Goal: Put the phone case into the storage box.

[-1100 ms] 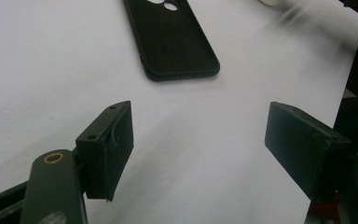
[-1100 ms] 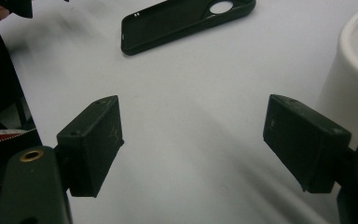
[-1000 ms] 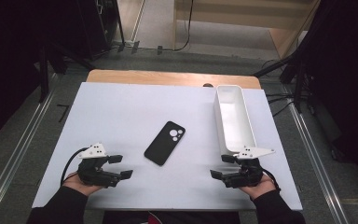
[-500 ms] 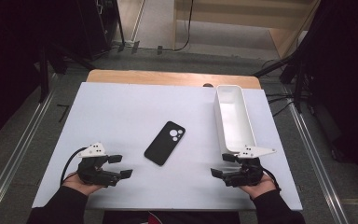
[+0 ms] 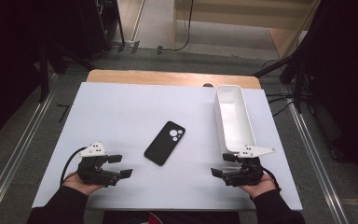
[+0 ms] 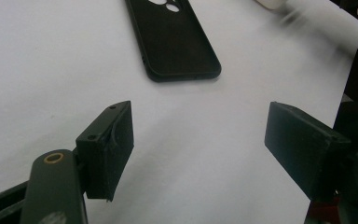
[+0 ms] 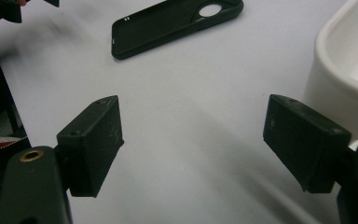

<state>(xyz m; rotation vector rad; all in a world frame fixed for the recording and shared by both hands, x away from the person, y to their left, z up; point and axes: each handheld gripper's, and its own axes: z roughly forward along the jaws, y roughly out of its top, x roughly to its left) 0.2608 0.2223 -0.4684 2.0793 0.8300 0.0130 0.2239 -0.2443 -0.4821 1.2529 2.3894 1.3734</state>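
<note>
From the high view we see a white rectangular table top [image 5: 121, 116] with a black, flat phone case with round camera cut-outs [image 5: 165, 143] lying near its middle, turned on a diagonal with the cut-out end pointing up and to the right. Along the right side of the table stands a long, narrow white plastic tray [image 5: 233, 119], well apart from the case. The left gripper [image 5: 121, 166] rests on the table at the lower left, held in the person's left hand [image 5: 81, 183], its jaws pointing right toward the case and standing apart with nothing between them. The right gripper [image 5: 223, 164] sits at the lower right in the right hand [image 5: 259, 185], just below the near end of the tray, its jaws pointing left and likewise spread around bare table. In the left gripper view, we see the 2 black jaws wide apart around the white surface, and the case [image 6: 175, 39] lies ahead of them, untouched, its lower edge nearest the jaws. In the right gripper view, we again see 2 jaws spread wide with only table between them; the case [image 7: 175, 25] lies farther off at the upper left, and the rounded corner of the tray [image 7: 342, 74] rises close beside the right-hand jaw.
</note>
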